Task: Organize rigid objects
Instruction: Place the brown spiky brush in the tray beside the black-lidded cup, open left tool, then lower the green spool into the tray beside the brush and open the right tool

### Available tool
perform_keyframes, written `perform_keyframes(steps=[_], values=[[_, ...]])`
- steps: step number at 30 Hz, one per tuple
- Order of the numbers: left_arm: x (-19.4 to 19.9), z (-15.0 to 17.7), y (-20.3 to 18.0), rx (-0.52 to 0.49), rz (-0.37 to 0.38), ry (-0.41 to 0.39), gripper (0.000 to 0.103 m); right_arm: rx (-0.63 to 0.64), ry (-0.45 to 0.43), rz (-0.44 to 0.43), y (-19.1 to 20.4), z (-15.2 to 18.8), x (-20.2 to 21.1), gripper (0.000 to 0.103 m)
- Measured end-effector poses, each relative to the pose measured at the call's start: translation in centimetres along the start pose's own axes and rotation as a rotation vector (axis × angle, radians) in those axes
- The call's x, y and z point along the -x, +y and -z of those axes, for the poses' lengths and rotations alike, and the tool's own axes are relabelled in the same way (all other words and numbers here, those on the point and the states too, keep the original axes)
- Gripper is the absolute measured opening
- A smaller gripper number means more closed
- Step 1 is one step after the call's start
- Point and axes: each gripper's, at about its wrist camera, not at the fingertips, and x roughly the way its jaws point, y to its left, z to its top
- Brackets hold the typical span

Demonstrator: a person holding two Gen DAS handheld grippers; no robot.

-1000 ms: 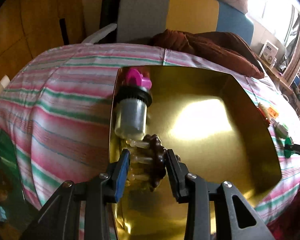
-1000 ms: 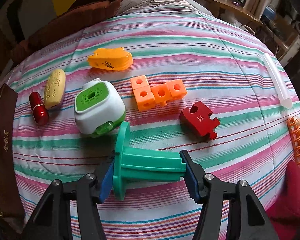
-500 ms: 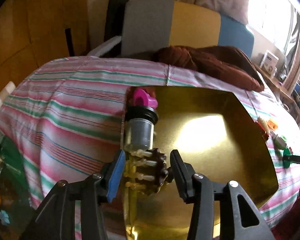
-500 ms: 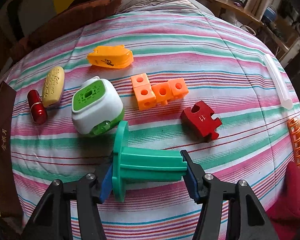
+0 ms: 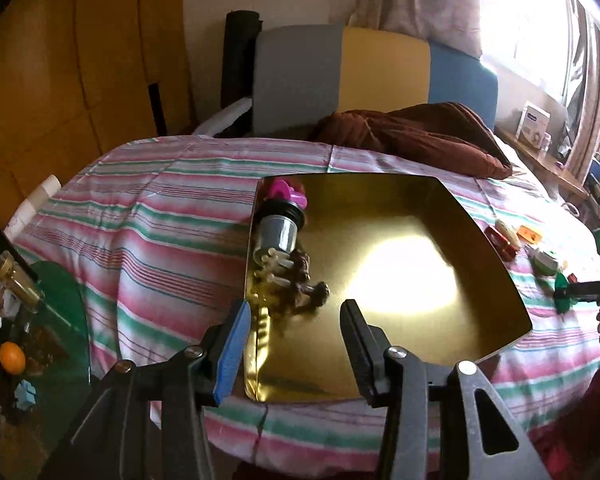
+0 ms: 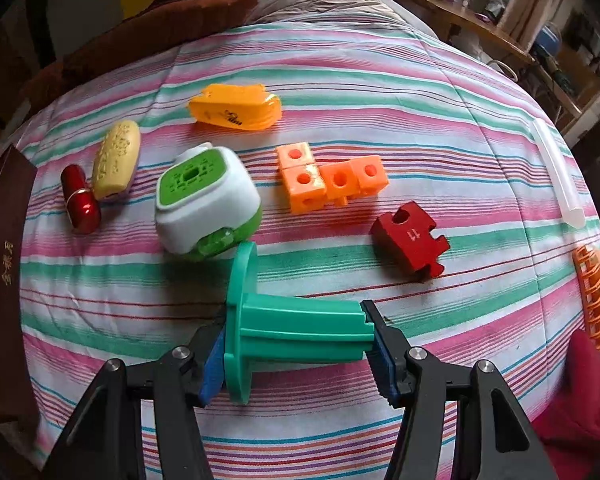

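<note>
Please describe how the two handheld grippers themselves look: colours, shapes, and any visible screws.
Both the left gripper and the right gripper have black angular plastic frames with triangular cut-outs and silver round screw heads. Each finger carries a blue ribbed pad. No cables or markings show.

cut off: orange comb-like piece (image 6: 592, 296), right edge | blurred: brown toothed object (image 5: 300, 280) in gold tray (image 5: 480, 216)

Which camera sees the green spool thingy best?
The right wrist view. The green spool fills its foreground, clamped end to end in the right tool. The left wrist view shows only a green sliver of it at the far right edge.
</note>
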Motion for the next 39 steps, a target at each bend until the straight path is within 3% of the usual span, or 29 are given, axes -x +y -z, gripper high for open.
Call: perform_keyframes(steps=[7, 12, 17, 22, 28, 32, 39], values=[[1.0, 0.5, 0.5, 0.005, 0.000, -0.016, 0.047, 0.082, 0.020, -0.005, 2.0, 0.8, 0.5, 0.060], [0.8, 0.7, 1.3, 0.028, -0.007, -0.011, 0.047, 0.142, 0.024, -0.053, 4.2, 2.0, 1.8, 0.060], [0.6, 1.3, 2.2, 0.047, -0.010, 0.003, 0.047, 0.200, -0.028, -0.124, 6.9, 2.7, 4.6, 0.060], [0.3, 1.8, 3.1, 0.071, -0.015, 0.015, 0.047, 0.278, -0.108, -0.220, 11.9, 3.7, 8.7, 0.060], [0.5, 2.2, 5.5, 0.136, -0.049, 0.009, 0.047, 0.419, -0.198, -0.415, 20.3, 5.0, 13.3, 0.060], [0.7, 2.6, 8.2, 0.197, -0.091, 0.014, 0.047, 0.527, -0.172, -0.527, 27.3, 6.7, 13.8, 0.060], [1.1, 3.6, 11.5, 0.267, -0.137, 0.017, 0.047, 0.653, -0.087, -0.582, 36.9, 10.2, 11.7, 0.060]])
